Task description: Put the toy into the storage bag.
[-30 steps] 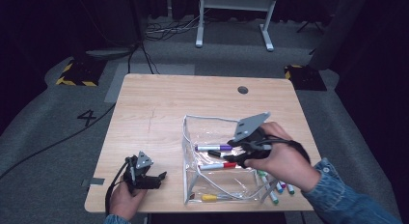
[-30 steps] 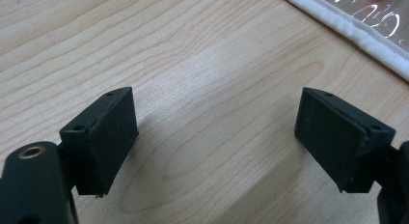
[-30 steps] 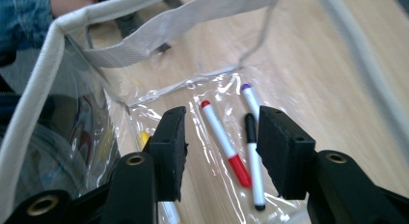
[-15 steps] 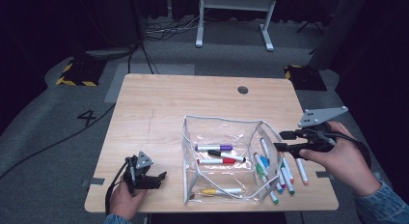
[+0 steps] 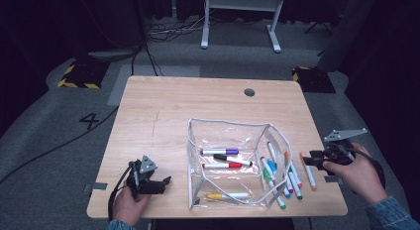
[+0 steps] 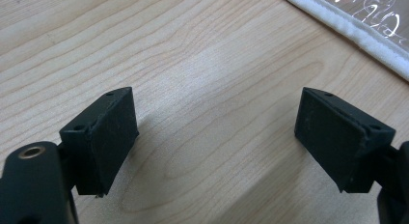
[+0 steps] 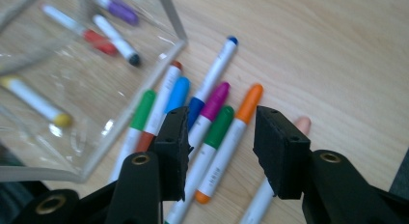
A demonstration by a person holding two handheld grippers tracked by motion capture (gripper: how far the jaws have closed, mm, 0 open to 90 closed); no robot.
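Right gripper (image 7: 219,137) hangs over the loose markers (image 7: 212,132) with parted, empty jaws that have just been narrowing; the clear pouch (image 7: 96,89) lies beyond. Picking looks underway: next, straddle one barrel and close. Barrel print is unreadable. Left gripper (image 6: 217,137) rests open.

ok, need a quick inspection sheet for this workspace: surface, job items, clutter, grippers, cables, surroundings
Surface: wooden table, round hole near the far edge.
Job's things: clear pouch open, holding purple, red, black and yellow markers; loose markers lie beside it on the right.
Clutter: nothing seen.
Grippers: left gripper rests on the table, jaws open and empty; right gripper over the loose markers, jaws just been closing, nothing gripped.
Cables: floor cables beyond the table.
Surroundings: dark room, white stand legs, hazard-striped blocks on the grey floor.
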